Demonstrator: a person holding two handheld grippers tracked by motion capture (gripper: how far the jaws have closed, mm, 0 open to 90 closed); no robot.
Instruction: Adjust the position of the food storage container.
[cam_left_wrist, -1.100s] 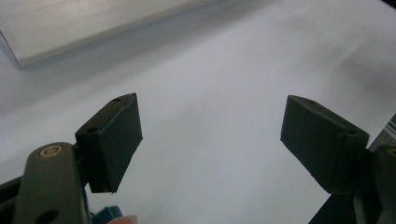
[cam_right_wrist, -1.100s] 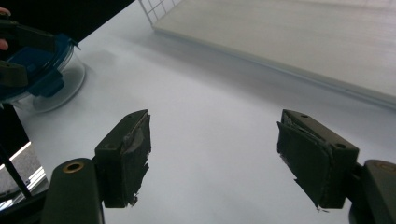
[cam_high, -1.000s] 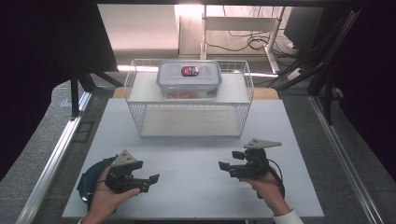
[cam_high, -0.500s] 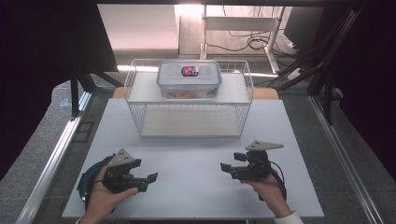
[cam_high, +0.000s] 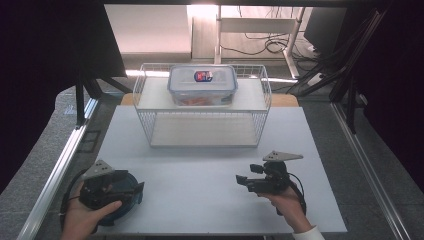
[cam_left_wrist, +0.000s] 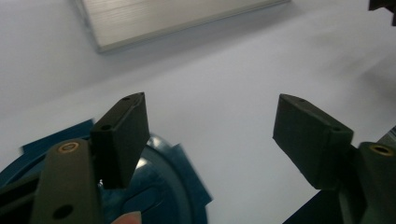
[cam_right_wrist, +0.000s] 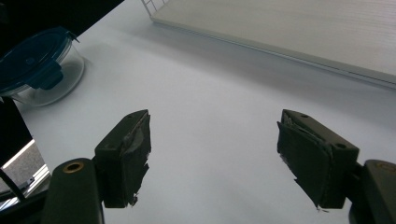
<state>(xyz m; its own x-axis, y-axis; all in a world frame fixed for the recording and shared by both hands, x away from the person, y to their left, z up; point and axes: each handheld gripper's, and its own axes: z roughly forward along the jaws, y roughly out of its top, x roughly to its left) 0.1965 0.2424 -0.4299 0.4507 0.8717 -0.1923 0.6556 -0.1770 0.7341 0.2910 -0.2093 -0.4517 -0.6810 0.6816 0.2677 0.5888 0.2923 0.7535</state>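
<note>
A round glass container with a dark blue clip lid (cam_high: 127, 201) sits at the near left of the white table (cam_high: 200, 200). My left gripper (cam_high: 138, 189) hovers over it, open. In the left gripper view the blue lid (cam_left_wrist: 161, 186) lies under the left jaw, and the gripper (cam_left_wrist: 210, 121) holds nothing. My right gripper (cam_high: 243, 181) is open above bare table at the near right. In the right gripper view the gripper (cam_right_wrist: 212, 140) is empty, and the round container (cam_right_wrist: 39, 65) shows far off at the upper left.
A white wire rack (cam_high: 265, 92) with a shelf stands at the middle back of the table. A rectangular clear food box with a blue-rimmed lid (cam_high: 202, 85) rests on top of it. Aluminium rails run along both sides of the table.
My left gripper has shifted left and toward the near edge, over the round container. The right gripper has dropped back slightly. Both remain open.
</note>
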